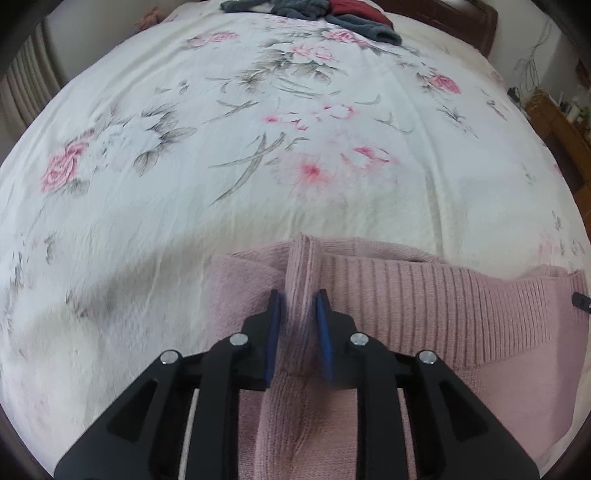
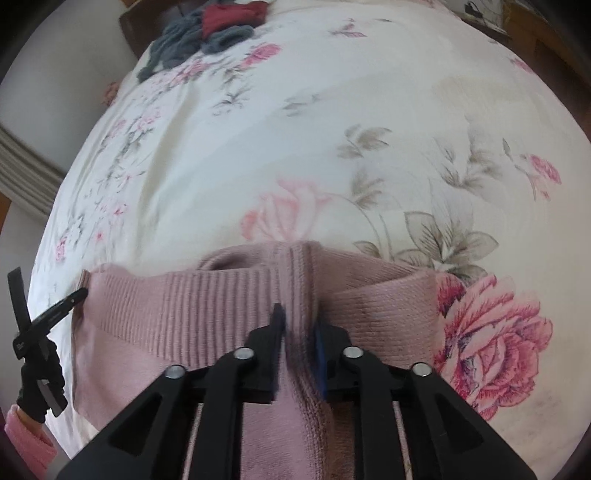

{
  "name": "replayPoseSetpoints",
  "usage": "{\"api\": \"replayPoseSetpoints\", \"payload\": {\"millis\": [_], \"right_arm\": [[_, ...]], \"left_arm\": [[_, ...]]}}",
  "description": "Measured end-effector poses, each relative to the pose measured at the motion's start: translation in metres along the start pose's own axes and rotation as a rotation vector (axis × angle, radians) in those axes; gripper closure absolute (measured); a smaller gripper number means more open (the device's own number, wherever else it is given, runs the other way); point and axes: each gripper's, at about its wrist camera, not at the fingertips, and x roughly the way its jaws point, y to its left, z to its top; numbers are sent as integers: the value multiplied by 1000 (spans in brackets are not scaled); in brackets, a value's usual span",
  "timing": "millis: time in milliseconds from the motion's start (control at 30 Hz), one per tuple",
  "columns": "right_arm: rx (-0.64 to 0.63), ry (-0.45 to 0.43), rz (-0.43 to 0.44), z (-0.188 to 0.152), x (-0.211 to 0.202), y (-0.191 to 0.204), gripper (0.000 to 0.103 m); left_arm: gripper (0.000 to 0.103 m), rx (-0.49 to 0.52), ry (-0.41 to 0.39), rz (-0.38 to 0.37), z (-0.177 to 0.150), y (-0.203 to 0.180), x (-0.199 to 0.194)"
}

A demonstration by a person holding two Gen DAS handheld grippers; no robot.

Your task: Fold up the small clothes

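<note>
Our left gripper (image 1: 298, 301) has its two blue-padded fingers (image 1: 274, 332) pressed in on a raised ridge of the pink knit sweater (image 1: 424, 295), the jaws nearly together with only that pinch of fabric between them. Our right gripper (image 2: 298, 317) does the same at the sweater's (image 2: 207, 306) other end, its fingers (image 2: 275, 332) clamped on a bunched fold of the knit that rises between them. Both grips sit close to the ribbed band of the garment, which runs sideways between the two claws.

In the right wrist view we see our left gripper (image 2: 55, 310) at the far left edge, held by a black-gloved hand (image 2: 40, 380) with a pink sleeve (image 2: 26, 439) behind it.

The sweater lies at the near edge of the bed, spread over a white bedsheet (image 1: 258, 129) printed with pink roses and grey leaves. Beyond the garment the sheet stretches away with a few soft creases. At the far end of the bed we see a loose pile of clothes (image 1: 314, 11), grey-blue pieces tangled with a dark red one (image 2: 232, 16), well apart from the sweater. A dark wooden headboard (image 1: 476, 26) stands just behind the pile.
</note>
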Motion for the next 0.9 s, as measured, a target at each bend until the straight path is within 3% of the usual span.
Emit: {"api": "replayPoseSetpoints", "payload": {"millis": [67, 200, 333, 500, 700, 733, 767, 800, 900], "right_arm": [[20, -6, 6, -3, -6, -7, 77], [51, -26, 40, -16, -30, -18, 66], [51, -29, 96, -48, -61, -25, 63], [27, 21, 139, -108, -80, -24, 61], [6, 92, 114, -155, -67, -23, 61], [16, 106, 117, -158, -63, -24, 65], [27, 122, 131, -161, -59, -24, 82], [30, 134, 149, -162, -57, -24, 89], [19, 121, 159, -163, -65, -20, 94]], "left_arm": [[71, -20, -5, -5, 0, 6, -5], [69, -70, -52, 16, -4, 20, -31], [62, -65, -101, 17, -18, 22, -68], [53, 21, -95, -38, -58, 1, -101], [50, 106, -30, -78, -107, -29, -99], [50, 103, -18, -81, -113, -31, -96], [50, 95, -3, -89, -117, -32, -92], [50, 89, 14, -93, -122, -34, -87], [50, 101, 49, -73, -131, -37, -75]]}}
